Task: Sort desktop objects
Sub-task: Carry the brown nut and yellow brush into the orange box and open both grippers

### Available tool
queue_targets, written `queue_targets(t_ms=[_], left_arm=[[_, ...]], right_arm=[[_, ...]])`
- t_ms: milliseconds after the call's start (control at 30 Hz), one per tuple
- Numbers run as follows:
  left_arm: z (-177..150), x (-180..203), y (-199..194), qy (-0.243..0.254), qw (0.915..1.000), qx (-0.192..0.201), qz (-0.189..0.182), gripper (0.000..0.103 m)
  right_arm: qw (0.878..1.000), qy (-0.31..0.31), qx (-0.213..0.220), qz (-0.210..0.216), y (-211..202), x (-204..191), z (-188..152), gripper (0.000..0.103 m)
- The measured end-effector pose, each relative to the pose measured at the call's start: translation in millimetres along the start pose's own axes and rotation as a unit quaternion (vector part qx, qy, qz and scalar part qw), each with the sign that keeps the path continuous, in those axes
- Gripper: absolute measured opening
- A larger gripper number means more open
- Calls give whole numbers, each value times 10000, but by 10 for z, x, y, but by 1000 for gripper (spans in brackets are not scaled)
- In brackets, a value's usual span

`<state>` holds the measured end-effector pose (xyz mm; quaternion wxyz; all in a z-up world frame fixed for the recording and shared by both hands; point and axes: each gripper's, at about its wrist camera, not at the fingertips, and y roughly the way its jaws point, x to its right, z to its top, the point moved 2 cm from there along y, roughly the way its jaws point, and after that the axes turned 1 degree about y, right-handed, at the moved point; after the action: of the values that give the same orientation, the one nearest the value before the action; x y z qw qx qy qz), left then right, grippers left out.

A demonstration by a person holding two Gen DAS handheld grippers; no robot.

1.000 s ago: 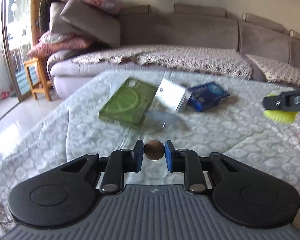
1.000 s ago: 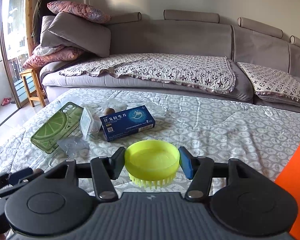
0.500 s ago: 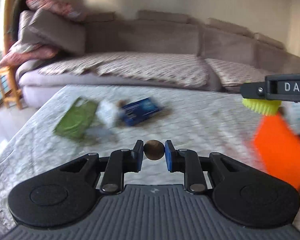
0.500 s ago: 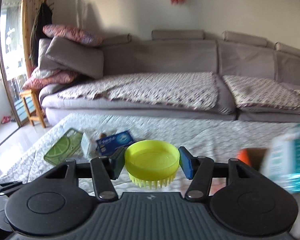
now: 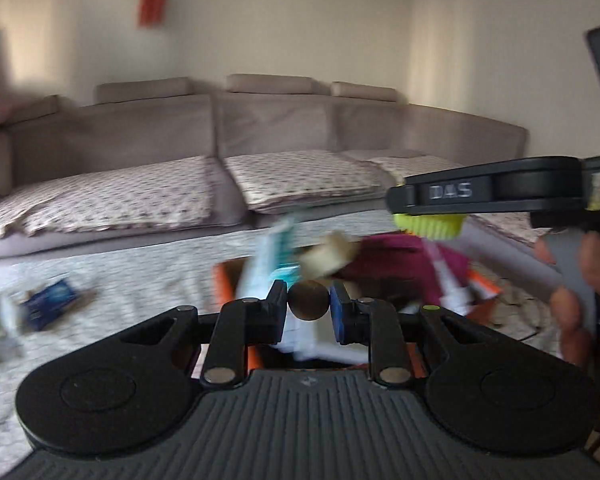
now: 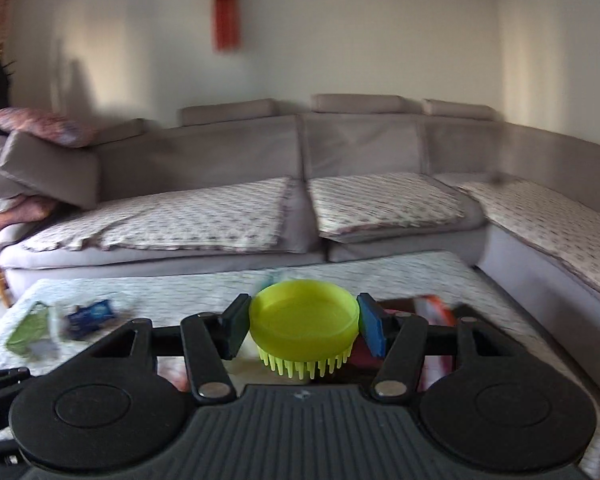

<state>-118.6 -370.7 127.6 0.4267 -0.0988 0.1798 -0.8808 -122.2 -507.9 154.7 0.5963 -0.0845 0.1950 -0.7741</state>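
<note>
My left gripper point(image 5: 309, 307) is shut on a small brown ball point(image 5: 308, 301) and holds it above an orange box point(image 5: 226, 280) that contains a maroon item point(image 5: 384, 260) and white-and-teal packets point(image 5: 274, 256). My right gripper point(image 6: 303, 322) is shut on a round yellow-green bristle brush point(image 6: 303, 326), bristles down, over the same orange box point(image 6: 432, 308). The right gripper point(image 5: 428, 216) with the brush point(image 5: 430, 227) also shows at the right of the left wrist view, above the box. Both views are motion-blurred.
A blue medicine box point(image 5: 50, 300) point(image 6: 92, 314) and a green phone case point(image 6: 28, 328) lie at the table's left on the patterned cloth point(image 6: 180, 284). A grey sofa point(image 6: 340, 168) runs behind and along the right side of the table.
Both grippers have swung right, away from the blue box and green case, and now hang over the orange box. Each still holds its object.
</note>
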Motion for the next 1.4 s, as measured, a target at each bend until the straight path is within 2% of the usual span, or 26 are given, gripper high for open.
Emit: queue_targets(t_ms=[167, 367, 467, 800, 1067, 1233, 1333, 1367, 1400], left_arm=[[21, 368, 347, 142, 9999, -6, -54, 23], [8, 432, 687, 157, 9995, -171, 201, 23], [0, 424, 726, 201, 9991, -207, 325, 23], [-66, 466, 859, 284, 9982, -293, 449, 23], [-85, 433, 920, 149, 9975, -479, 489, 24], [-77, 381, 964, -39, 9967, -620, 529, 24], [-77, 397, 939, -60, 9966, -637, 526, 24], [-76, 405, 924, -65, 9966, -632, 521, 28], [-74, 411, 918, -73, 9966, -634, 514, 33]], right_arm=[[9997, 101, -109, -168, 251, 355, 20, 56], [9998, 25, -157, -122, 701, 676, 211, 56], [9998, 19, -213, -32, 917, 803, 279, 56], [9974, 137, -688, 181, 1314, 829, 121, 56], [9953, 233, -928, 153, 1412, 839, 79, 56], [9907, 270, -1328, 92, 1451, 830, 1, 56], [9908, 246, -1329, 72, 1419, 828, -36, 56], [9908, 247, -1329, 69, 1407, 830, -37, 58], [9907, 240, -1337, 82, 1397, 820, -35, 64]])
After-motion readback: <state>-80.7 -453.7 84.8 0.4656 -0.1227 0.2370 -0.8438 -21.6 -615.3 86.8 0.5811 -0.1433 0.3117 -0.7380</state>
